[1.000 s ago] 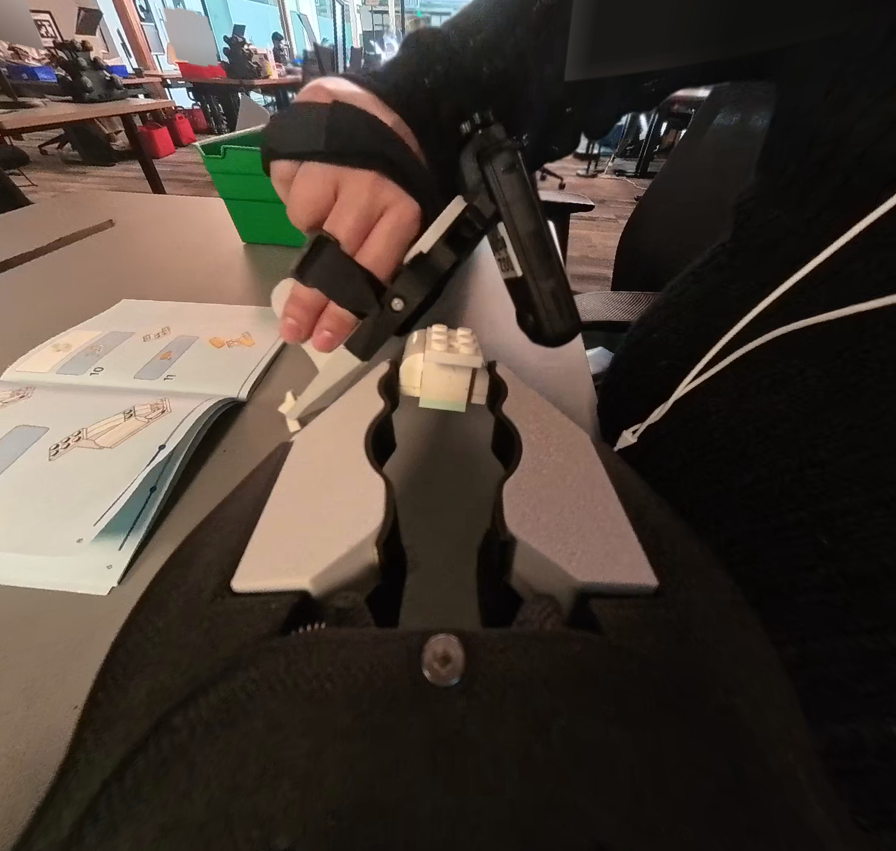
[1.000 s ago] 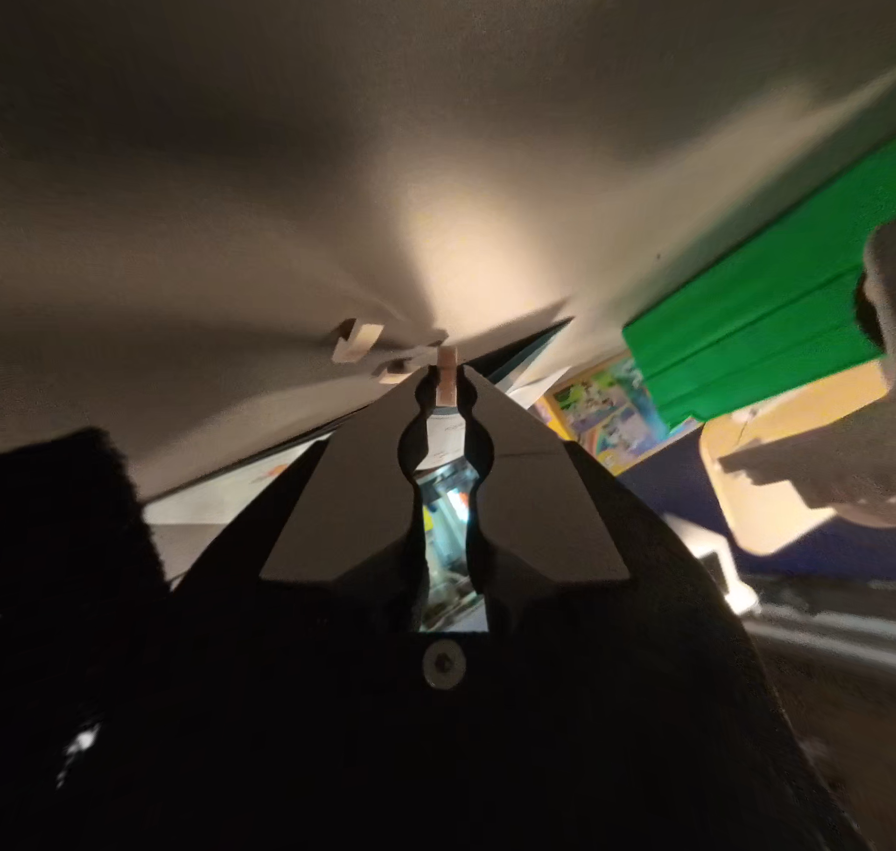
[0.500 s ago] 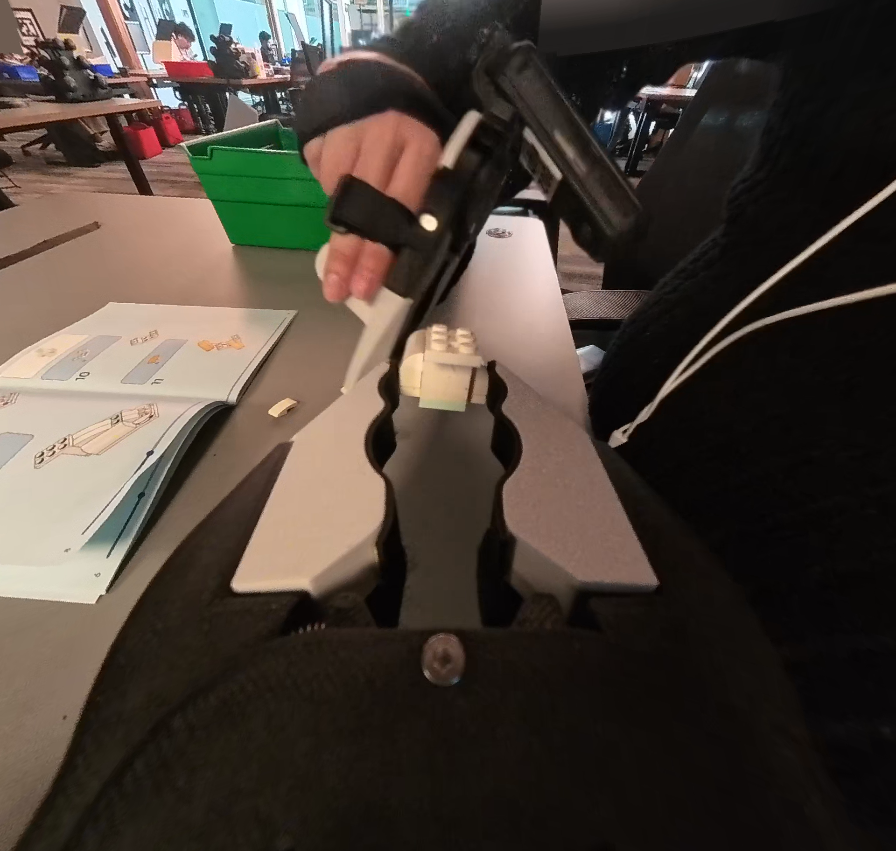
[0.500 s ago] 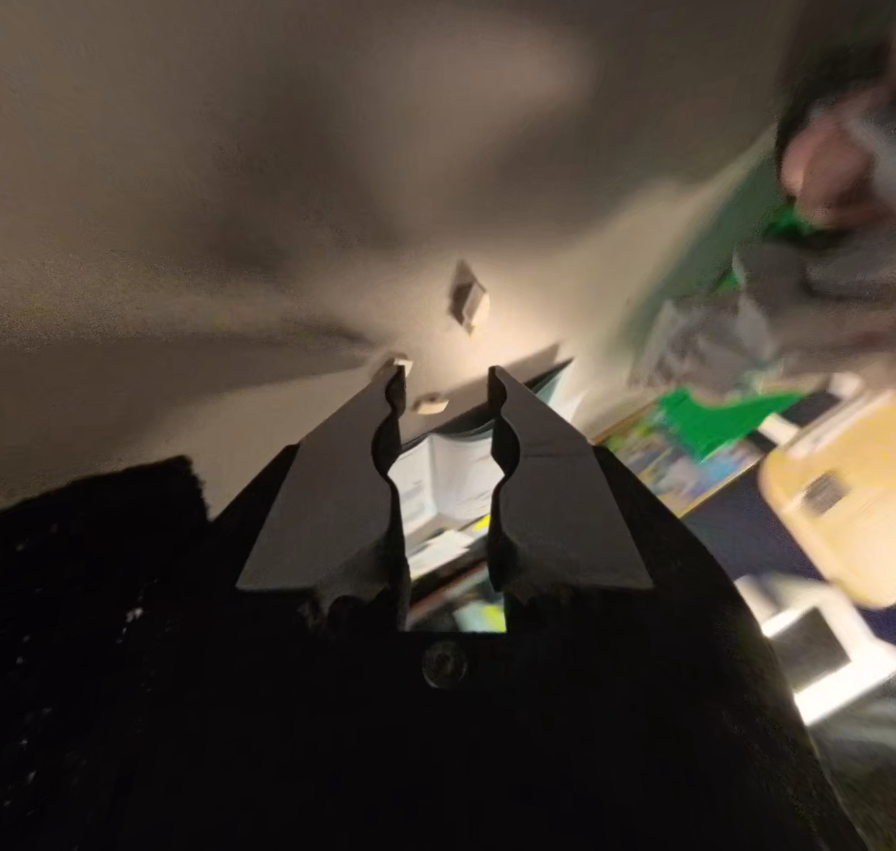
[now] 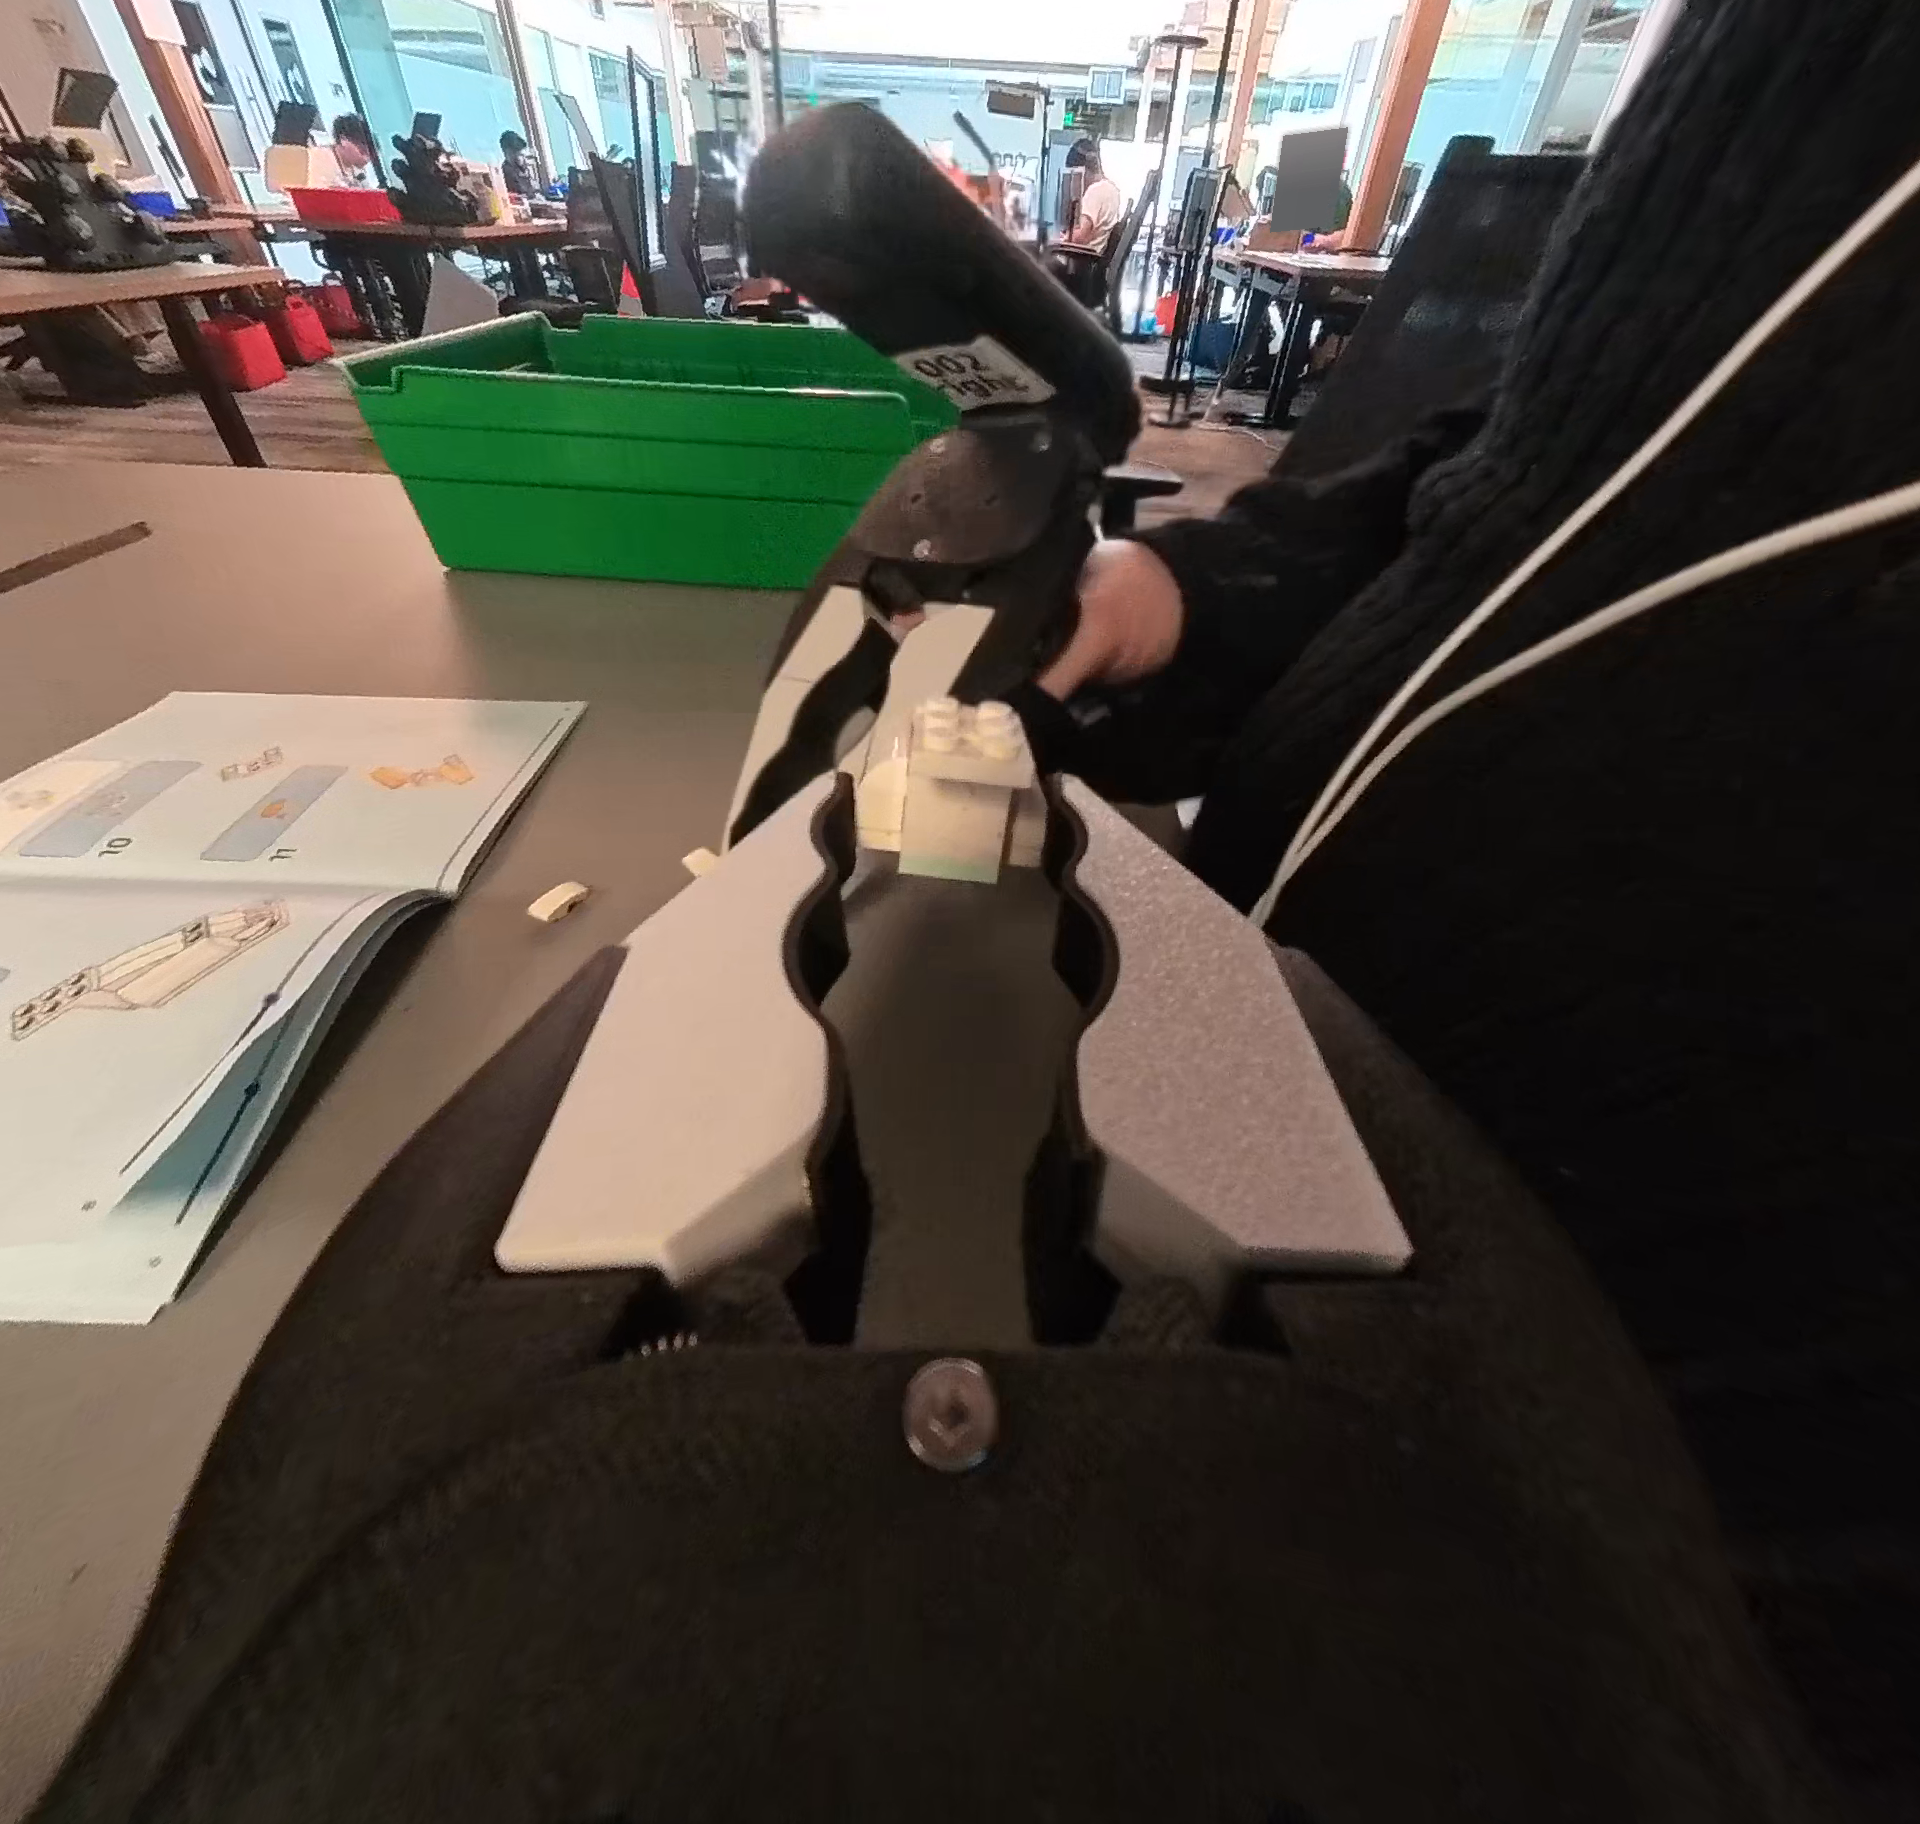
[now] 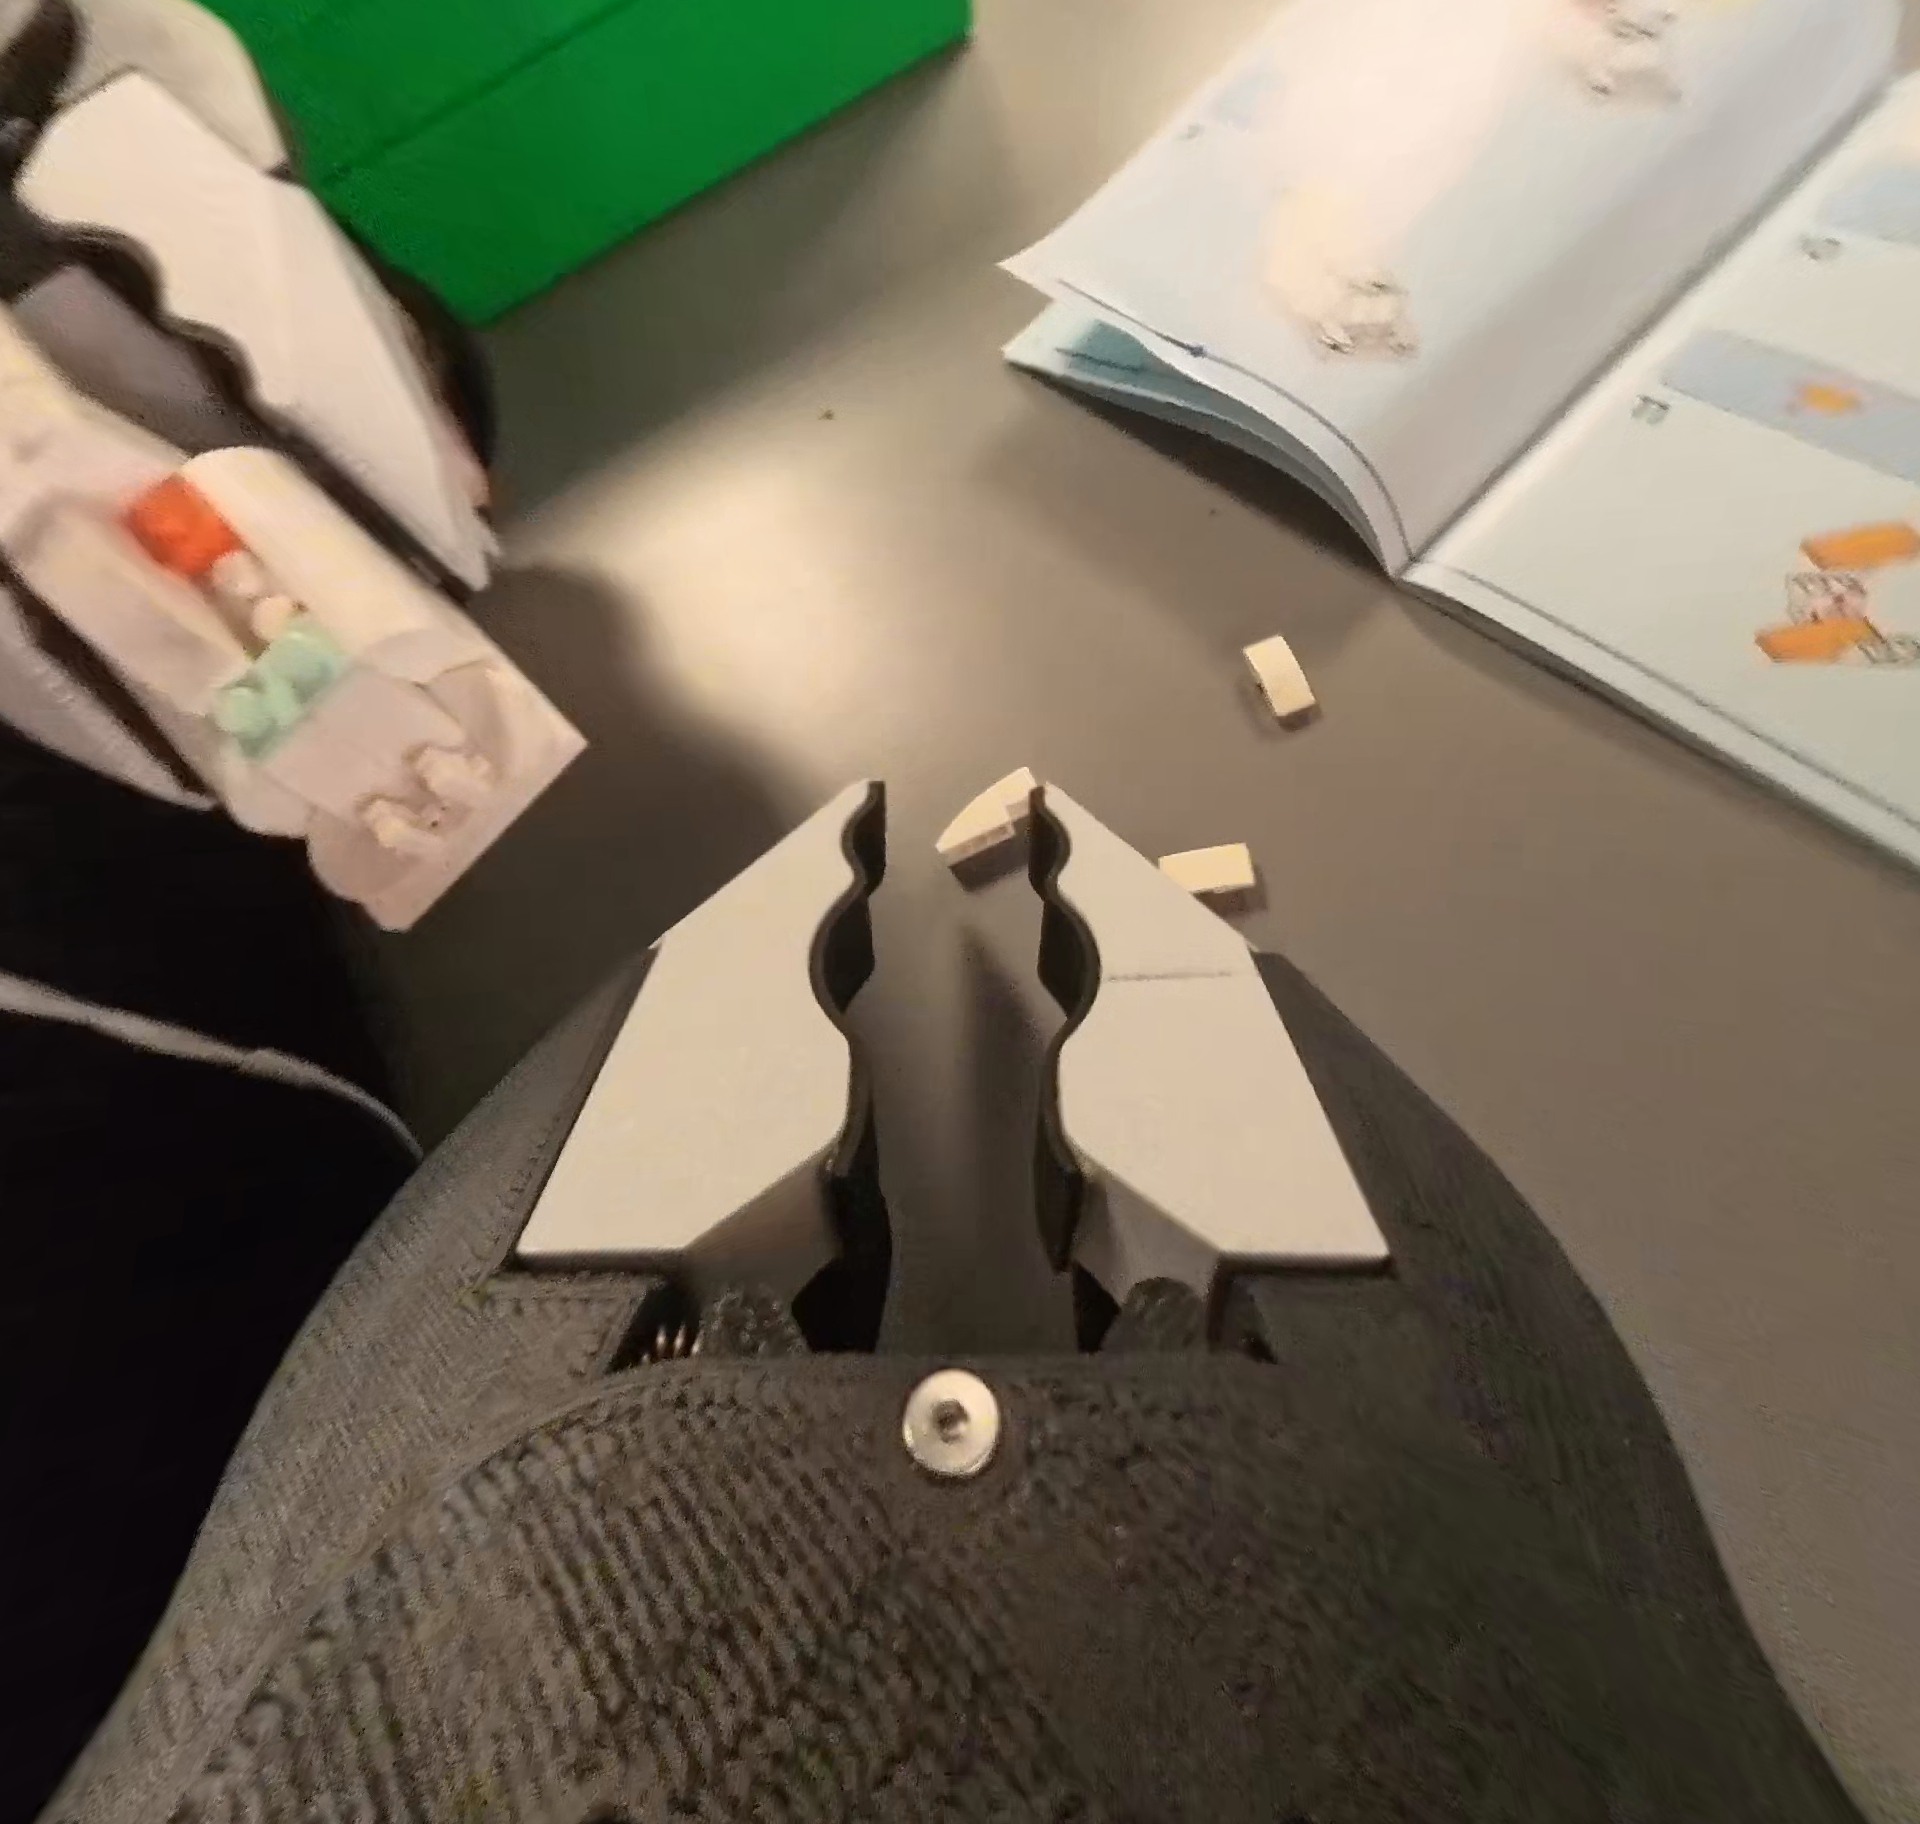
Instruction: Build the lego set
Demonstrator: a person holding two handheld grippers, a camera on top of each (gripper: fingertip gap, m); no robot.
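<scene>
The left gripper (image 5: 948, 818) is closed on the small white brick model (image 5: 961, 798) and holds it up. The right gripper (image 6: 956, 813) hangs over the grey table (image 6: 727, 548) with its tongs apart and empty, right by a little cream curved brick (image 6: 982, 827). Next, I think, it must pinch that brick squarely.

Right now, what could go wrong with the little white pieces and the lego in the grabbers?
1. The open right gripper is off-centre on the small white piece, whose edge sits at one fingertip; closing might flick it away.
2. Two more loose pieces lie close and could get knocked.
3. The left gripper pinches the lego assembly only at its tips, so it might slip.
</scene>
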